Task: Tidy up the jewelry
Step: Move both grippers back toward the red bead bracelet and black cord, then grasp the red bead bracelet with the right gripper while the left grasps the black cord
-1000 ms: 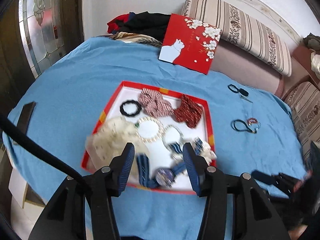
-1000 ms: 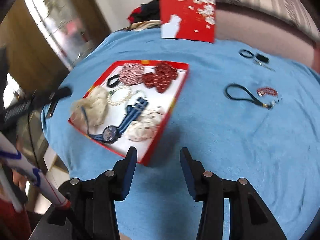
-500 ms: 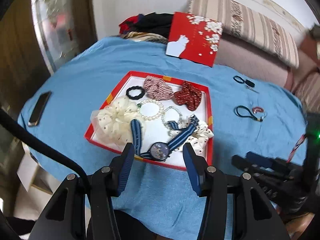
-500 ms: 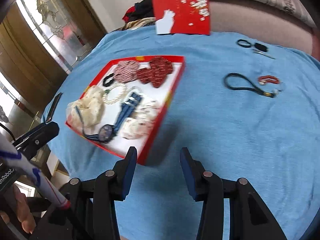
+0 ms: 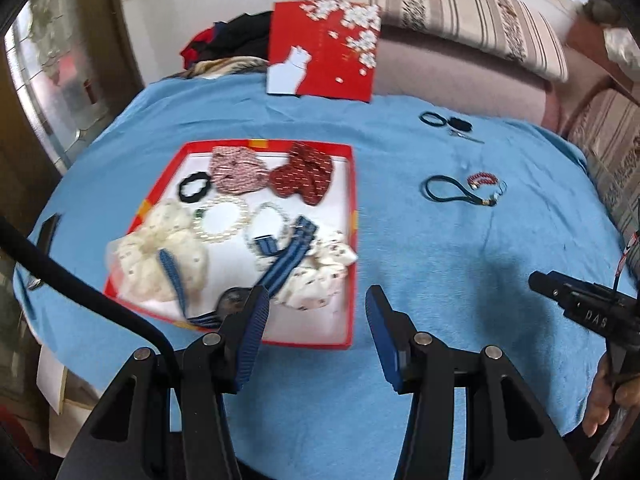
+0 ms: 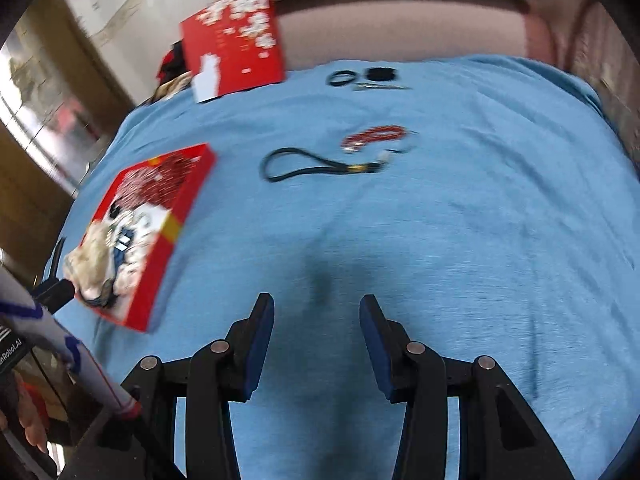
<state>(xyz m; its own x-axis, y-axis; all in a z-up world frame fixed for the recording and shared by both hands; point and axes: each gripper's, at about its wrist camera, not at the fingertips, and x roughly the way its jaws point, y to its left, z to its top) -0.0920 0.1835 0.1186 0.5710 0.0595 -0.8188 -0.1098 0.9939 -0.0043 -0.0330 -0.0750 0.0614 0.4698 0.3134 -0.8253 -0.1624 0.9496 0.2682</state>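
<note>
both claws gape empty, the right claw (image 6: 316, 320) aimed at the loose cord (image 6: 304, 166) (likely next for the tray (image 5: 352, 240)), the left claw (image 5: 316, 312) waiting at the tray's near edge.

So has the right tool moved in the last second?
Yes. The right tool has swung rightward, away from the red tray, which now sits at the view's left edge, and toward the black cord loop on the cloth.

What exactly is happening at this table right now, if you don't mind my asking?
A person holds two grippers above a blue tablecloth, sorting jewelry. The red tray already contains scrunchies, bead bracelets and a watch. A black cord and red bracelet lie outside it. The left gripper and right gripper are open and empty.
</note>
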